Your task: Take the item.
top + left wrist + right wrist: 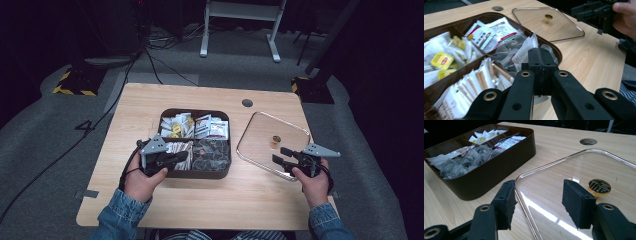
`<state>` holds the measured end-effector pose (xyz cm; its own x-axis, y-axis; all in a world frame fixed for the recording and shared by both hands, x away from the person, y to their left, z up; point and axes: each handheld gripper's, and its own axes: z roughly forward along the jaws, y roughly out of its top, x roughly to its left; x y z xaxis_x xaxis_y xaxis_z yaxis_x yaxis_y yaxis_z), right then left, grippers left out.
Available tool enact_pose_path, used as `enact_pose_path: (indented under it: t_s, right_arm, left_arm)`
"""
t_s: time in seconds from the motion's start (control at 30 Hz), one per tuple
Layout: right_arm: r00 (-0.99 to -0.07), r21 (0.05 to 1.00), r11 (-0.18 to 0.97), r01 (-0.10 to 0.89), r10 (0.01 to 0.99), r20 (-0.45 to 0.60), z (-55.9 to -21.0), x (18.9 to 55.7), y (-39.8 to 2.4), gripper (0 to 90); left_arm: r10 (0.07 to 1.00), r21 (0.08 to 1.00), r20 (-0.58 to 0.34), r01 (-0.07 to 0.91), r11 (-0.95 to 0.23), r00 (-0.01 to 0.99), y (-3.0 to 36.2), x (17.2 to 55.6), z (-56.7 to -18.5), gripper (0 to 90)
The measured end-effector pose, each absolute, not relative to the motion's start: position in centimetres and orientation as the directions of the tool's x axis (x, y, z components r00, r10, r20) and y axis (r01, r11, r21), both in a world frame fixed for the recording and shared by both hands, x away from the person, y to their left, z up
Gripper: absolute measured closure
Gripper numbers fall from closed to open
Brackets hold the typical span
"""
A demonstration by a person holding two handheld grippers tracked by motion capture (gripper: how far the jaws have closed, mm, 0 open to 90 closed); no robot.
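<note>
Right gripper point(537, 203) half open, jaws straddling near corner edge of clear lid point(579, 170), pads not touching. Lid flat on table point(150, 100), right of centre, gold knob point(599, 186) just beyond the right jaw. Left gripper point(539, 72) clamped on white sachet point(525, 53), lifted over brown tray point(194, 174), centre frame. Tray wall left of lid; path clear.

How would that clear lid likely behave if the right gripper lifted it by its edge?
The clear lid looks rigid, so it should probably stay flat. Its glossy, reflective surface suggests it may slip between the right gripper pads. Gripped at one edge, it would likely sag downward.
</note>
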<state>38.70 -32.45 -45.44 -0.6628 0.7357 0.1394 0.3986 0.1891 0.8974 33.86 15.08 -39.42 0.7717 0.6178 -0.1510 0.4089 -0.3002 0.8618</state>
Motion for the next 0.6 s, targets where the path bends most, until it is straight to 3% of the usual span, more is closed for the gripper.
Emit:
enact_pose_path:
  t_s: [0.6]
  right_arm:
    - [-0.665, 0.897, 0.191, 0.399, 0.734, 0.139, -45.4, 38.7, -32.5, 44.7]
  left_arm:
    - [0.494, 0.848, -0.146, 0.366, -0.385, 0.857, 11.1, 32.4, -40.4, 89.4]
